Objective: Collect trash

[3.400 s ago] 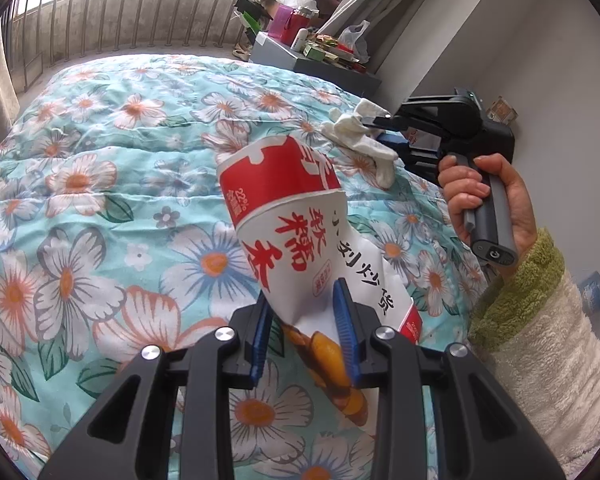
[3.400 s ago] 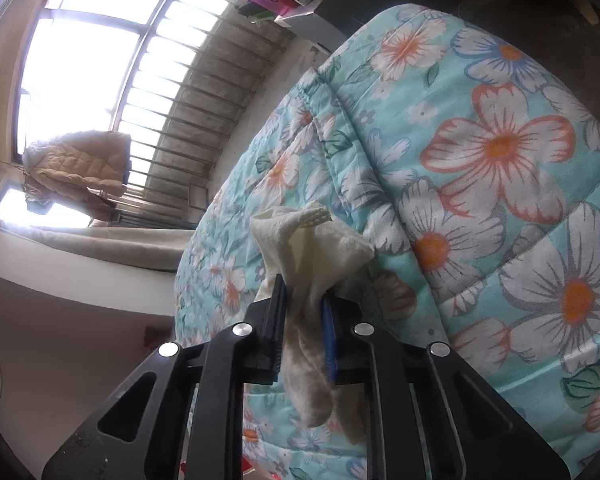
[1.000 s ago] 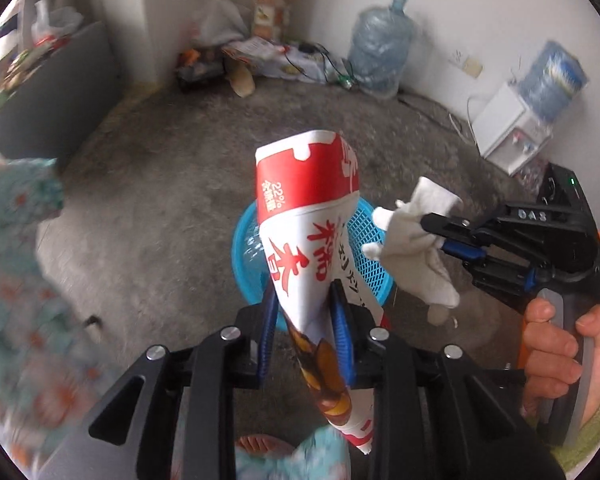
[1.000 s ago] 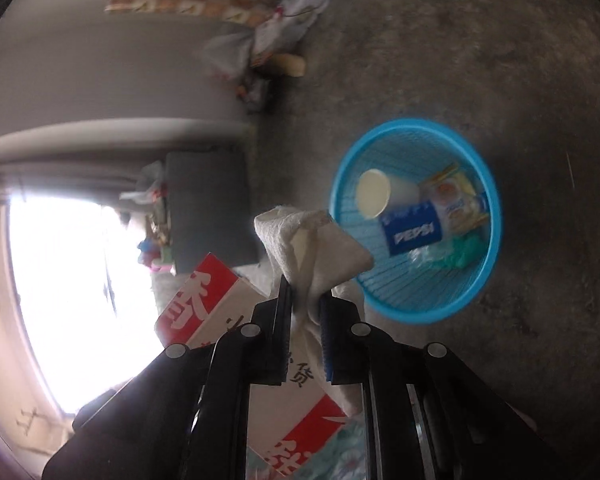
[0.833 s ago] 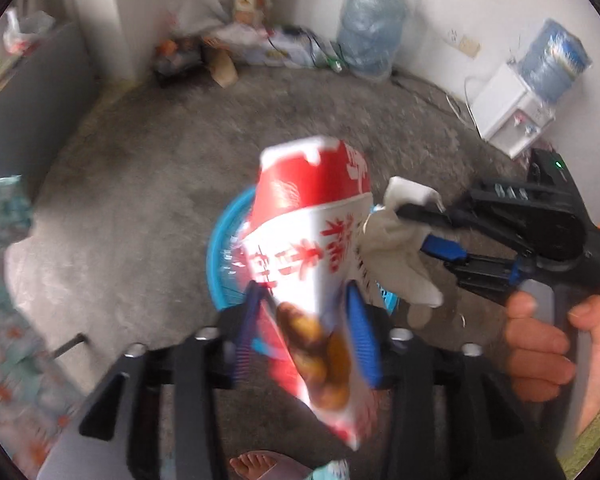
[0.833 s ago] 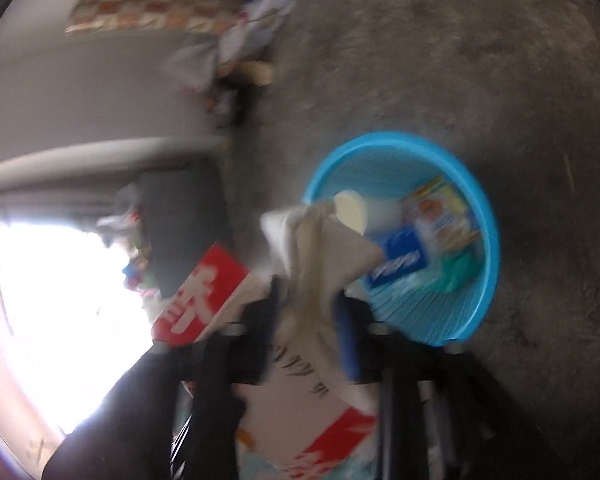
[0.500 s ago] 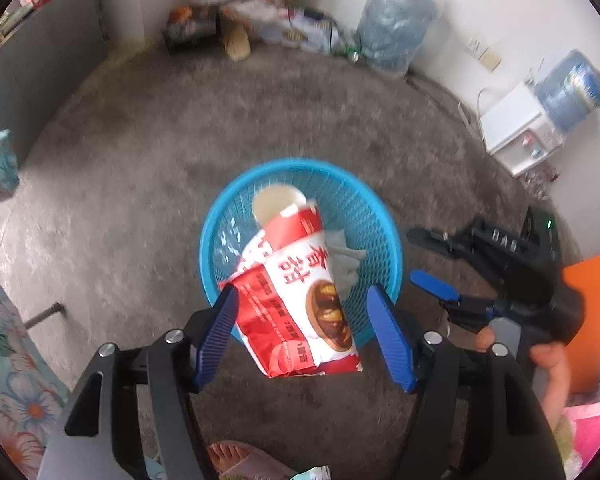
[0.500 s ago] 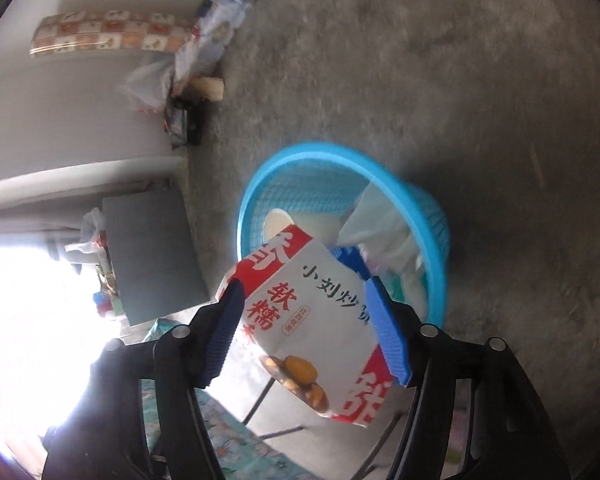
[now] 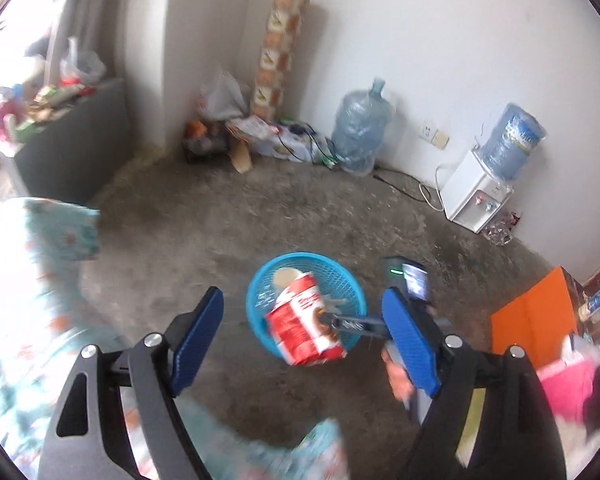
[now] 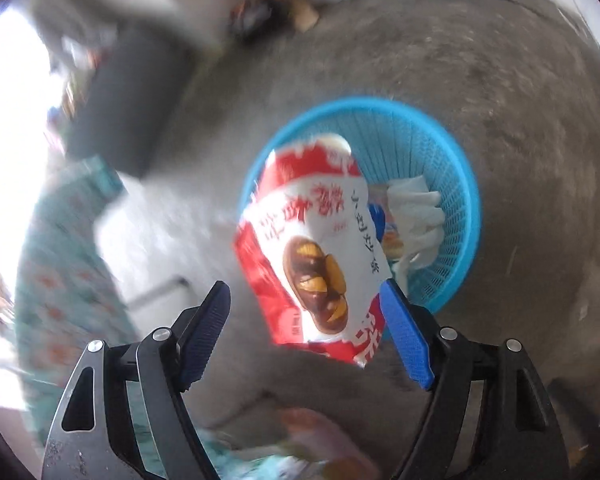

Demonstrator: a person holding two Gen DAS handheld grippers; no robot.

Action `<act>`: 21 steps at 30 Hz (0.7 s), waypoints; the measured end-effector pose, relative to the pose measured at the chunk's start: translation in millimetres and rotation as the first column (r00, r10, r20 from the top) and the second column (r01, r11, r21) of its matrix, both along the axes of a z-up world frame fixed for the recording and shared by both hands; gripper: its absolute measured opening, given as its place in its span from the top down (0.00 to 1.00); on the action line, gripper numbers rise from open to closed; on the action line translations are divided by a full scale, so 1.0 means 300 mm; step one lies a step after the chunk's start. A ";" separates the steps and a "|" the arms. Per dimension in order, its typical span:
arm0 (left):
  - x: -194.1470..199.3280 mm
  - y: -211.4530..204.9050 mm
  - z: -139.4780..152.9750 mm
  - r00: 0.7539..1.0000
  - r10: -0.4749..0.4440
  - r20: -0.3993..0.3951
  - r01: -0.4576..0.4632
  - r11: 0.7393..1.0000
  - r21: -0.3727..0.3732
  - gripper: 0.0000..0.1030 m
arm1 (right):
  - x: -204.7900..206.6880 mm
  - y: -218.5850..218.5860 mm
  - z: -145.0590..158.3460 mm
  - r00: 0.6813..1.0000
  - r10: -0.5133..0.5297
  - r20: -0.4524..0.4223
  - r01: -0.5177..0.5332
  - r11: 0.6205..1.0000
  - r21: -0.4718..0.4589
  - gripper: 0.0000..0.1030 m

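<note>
A blue mesh basket point(image 9: 256, 292) stands on the grey floor. A red and white snack bag point(image 9: 304, 332) hangs loose in the air over its near rim, held by nothing. My left gripper point(image 9: 302, 294) is high above it, jaws opening, nothing between the pads. In the right wrist view the bag point(image 10: 312, 248) falls just beyond my right gripper point(image 10: 304, 286), whose jaws are also opening and grip nothing. A crumpled white cloth point(image 10: 416, 212) lies inside the basket point(image 10: 460, 168) on other wrappers. One of the right gripper's fingers point(image 9: 352, 323) reaches across the basket.
A floral bedspread point(image 9: 40, 280) fills the left edge. Along the far wall stand a water jug point(image 9: 360, 132), a white water dispenser point(image 9: 476, 196) and corner clutter. An orange box point(image 9: 532, 320) is at the right, a grey cabinet point(image 9: 72, 148) at the left. A hand point(image 9: 396, 372) holds the right gripper.
Both grippers opened and let go: the white cloth dropped into the basket and the snack bag is falling toward it. The left gripper rose and drew back.
</note>
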State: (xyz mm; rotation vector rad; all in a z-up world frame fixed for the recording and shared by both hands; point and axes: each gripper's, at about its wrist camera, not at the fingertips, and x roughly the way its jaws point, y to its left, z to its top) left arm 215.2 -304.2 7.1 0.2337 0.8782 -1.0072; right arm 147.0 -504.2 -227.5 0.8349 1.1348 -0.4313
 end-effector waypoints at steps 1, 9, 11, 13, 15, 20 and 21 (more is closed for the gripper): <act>-0.008 0.059 0.024 1.000 0.018 0.014 -0.018 1.000 -0.002 0.22 | 0.015 0.009 -0.020 0.999 0.009 -0.036 -0.010 1.000 -0.026 0.41; -0.122 0.690 0.113 0.953 0.280 0.114 -0.280 0.960 -0.013 0.22 | -0.109 -0.086 -0.095 0.982 -0.189 -0.030 0.189 0.982 0.027 1.00; -0.158 0.837 0.090 0.923 0.369 0.105 -0.370 0.929 -0.015 0.22 | -0.140 -0.115 -0.103 0.973 -0.229 -0.027 0.229 0.973 0.010 1.00; -0.188 0.960 0.069 0.887 0.454 0.086 -0.454 0.891 -0.024 0.22 | -0.171 -0.150 -0.118 0.956 -0.293 -0.027 0.293 0.956 -0.003 1.00; -0.208 1.049 0.046 0.850 0.525 0.052 -0.524 0.851 -0.026 0.22 | -0.187 -0.169 -0.138 0.936 -0.351 -0.025 0.351 0.936 0.008 1.00; -0.236 1.201 0.035 0.795 0.606 0.012 -0.605 0.794 -0.055 0.22 | -0.189 -0.166 -0.105 0.913 -0.393 0.112 0.378 0.916 0.134 0.52; -0.240 1.221 0.036 0.791 0.612 0.014 -0.610 0.790 -0.062 0.22 | -0.182 -0.156 -0.090 0.913 -0.386 0.130 0.372 0.921 0.119 0.35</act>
